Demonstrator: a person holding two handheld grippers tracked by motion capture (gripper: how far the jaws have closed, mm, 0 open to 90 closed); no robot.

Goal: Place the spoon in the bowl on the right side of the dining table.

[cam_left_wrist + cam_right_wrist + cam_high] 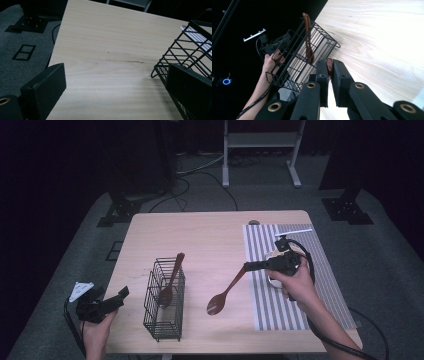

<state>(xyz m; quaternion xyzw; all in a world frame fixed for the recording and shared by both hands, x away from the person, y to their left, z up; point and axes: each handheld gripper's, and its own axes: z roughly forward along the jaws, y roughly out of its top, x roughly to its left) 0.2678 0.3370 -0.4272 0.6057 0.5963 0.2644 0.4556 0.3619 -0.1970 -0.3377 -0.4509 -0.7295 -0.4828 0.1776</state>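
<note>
Right tool point(248, 266): clamped on the handle end of a brown wooden spoon point(225, 293); in the right gripper view the two black jaws stand close together with the reddish-brown handle point(329, 66) pinched between them.
Held spoon: slants down from the tool toward the table's near edge, bowl lowest, over bare wood between the wire basket and the striped mat; whether the bowl touches the table I cannot tell.
Right hand point(296, 282): wrapped around the tool's body above the striped mat, cable trailing back toward the table's near right corner.
Left tool point(120, 296): jaws spread wide, nothing between them; in the left gripper view the table's wood shows in the broad gap.
Left hand point(95, 327): holds that tool at the table's near left corner, just beside the basket, jaws pointing toward it without touching.
Wire basket point(164, 299): black, upright, near the table's near edge, left of middle.
Second spoon point(171, 280): brown, stands in the basket bowl down, handle leaning out over the top rim toward the far edge.
Striped mat point(295, 305): grey and white stripes, lies along the table's right side from far edge to near edge.
Table point(200, 235): light wood.
</note>
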